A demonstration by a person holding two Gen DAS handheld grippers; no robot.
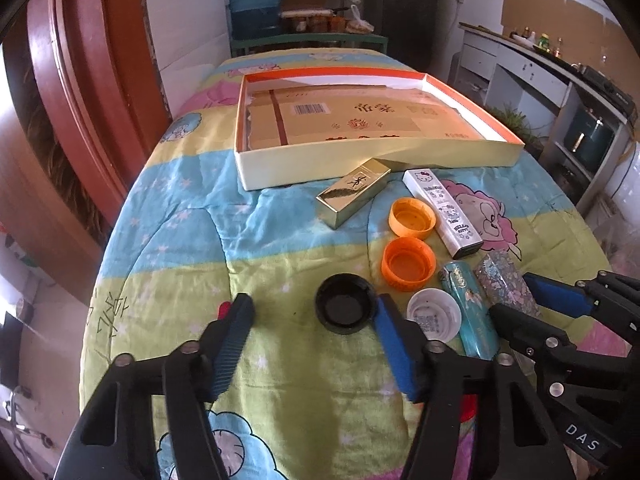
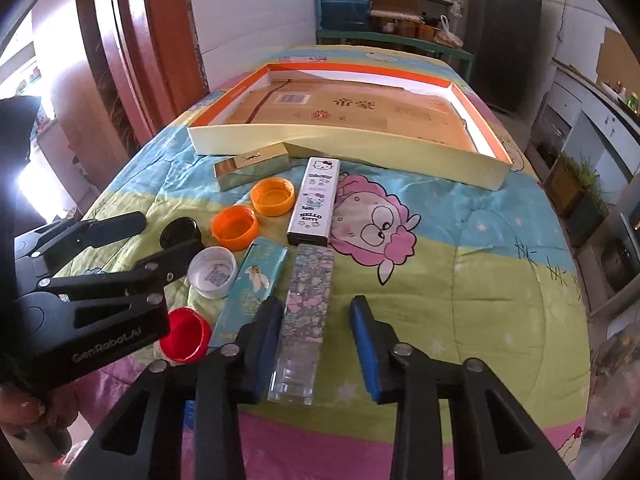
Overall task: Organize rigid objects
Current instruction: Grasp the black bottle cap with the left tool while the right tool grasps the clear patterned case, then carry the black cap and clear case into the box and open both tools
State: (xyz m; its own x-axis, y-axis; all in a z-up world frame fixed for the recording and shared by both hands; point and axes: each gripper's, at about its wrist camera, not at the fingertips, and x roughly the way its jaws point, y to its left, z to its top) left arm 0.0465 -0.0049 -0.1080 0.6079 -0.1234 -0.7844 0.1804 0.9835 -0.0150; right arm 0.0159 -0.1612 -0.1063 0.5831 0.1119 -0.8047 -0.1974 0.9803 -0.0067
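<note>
My left gripper [image 1: 316, 340] stands open low over the quilt. A black bottle cap [image 1: 345, 309] lies between its jaws, close against the right pad and far from the left one. My right gripper [image 2: 317, 320] is open astride a long floral box [image 2: 310, 300]. Its left pad rests against the box's side and a gap shows at the right pad. A shallow cream tray with an orange inner rim [image 1: 320, 168] sits farther back, lined with brown card and holding nothing else. In the right wrist view the left gripper [image 2: 148, 240] straddles the black cap [image 2: 180, 232].
Loose on the quilt: gold box [image 1: 354, 196], Hello Kitty box [image 1: 444, 212], two orange caps [image 1: 412, 218] [image 1: 408, 262], white cap [image 1: 434, 314], teal box [image 1: 472, 312], red cap [image 2: 185, 334]. A wooden door frame stands left, cabinets right.
</note>
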